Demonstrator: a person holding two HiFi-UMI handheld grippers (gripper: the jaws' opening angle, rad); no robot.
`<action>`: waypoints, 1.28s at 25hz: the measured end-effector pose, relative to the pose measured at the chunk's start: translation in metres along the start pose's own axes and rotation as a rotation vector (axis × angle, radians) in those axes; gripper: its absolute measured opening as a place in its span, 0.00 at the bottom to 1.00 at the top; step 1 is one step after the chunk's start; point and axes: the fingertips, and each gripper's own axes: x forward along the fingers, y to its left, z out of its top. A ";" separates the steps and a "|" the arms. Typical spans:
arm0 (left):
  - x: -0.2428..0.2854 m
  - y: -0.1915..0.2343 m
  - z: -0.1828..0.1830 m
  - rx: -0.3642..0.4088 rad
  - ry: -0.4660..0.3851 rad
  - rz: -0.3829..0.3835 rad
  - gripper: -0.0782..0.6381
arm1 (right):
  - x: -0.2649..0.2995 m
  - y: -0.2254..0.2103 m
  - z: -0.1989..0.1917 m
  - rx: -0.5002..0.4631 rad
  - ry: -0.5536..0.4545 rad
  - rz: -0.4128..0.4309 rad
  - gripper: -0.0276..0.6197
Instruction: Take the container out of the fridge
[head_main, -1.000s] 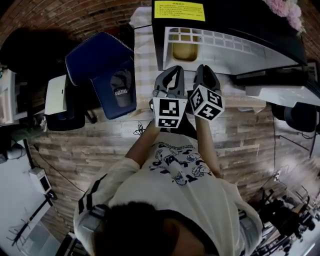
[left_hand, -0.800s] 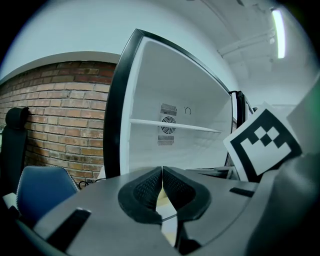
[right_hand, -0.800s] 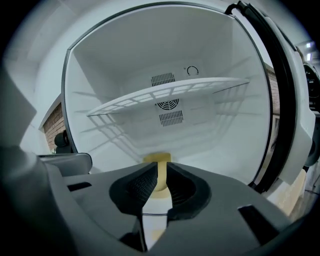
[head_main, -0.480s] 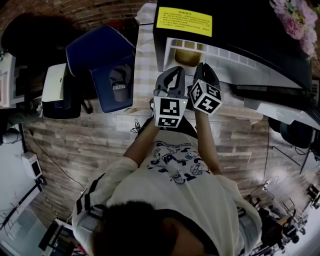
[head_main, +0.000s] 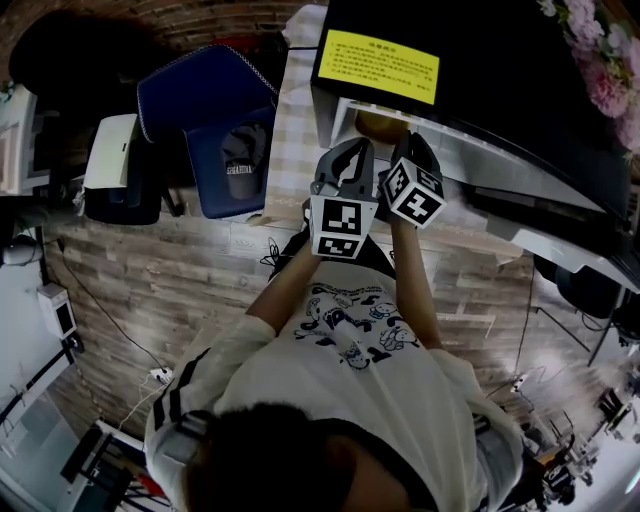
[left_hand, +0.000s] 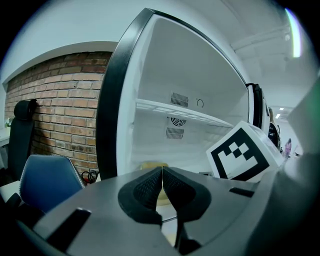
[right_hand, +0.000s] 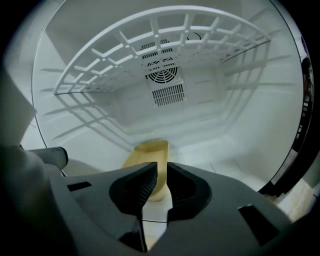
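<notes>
Looking along the right gripper (right_hand: 162, 167), where was the container (right_hand: 148, 152)? asked the first.

It lay on the floor of the fridge (right_hand: 240, 125), low in the middle of the right gripper view, just past the jaw tips and under the grid shelf (right_hand: 150, 50), said the second. In the head view it showed as a tan patch at the upper middle, inside the white opening.

Was either gripper holding it?

No. The right gripper's jaws stood a narrow slit apart with nothing between them, and the container only showed through the gap from behind. The left gripper (left_hand: 162, 169) had its pads pressed together, empty, at the lower middle of its own view, facing the fridge's left edge.

How did you judge it would handle?

It looked like a shallow plastic container, so I took it to be light and stiff, with smooth walls that could slip. I could not tell whether anything was in it.

And where to take hold?

At the near rim, I judged, one jaw inside the wall and one outside. The slit was too narrow for that, so the jaws needed to widen first. On that smooth floor a nudge might have pushed the container deeper, so a square approach seemed wise.
</notes>
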 end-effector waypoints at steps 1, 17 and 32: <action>0.001 0.001 0.000 -0.002 0.001 0.003 0.14 | 0.002 -0.001 -0.001 0.001 0.005 -0.001 0.12; 0.004 0.016 -0.006 -0.023 0.017 0.047 0.14 | 0.026 -0.008 -0.015 0.038 0.083 -0.021 0.19; 0.005 0.015 -0.006 -0.020 0.023 0.046 0.14 | 0.040 -0.011 -0.023 0.073 0.123 -0.044 0.15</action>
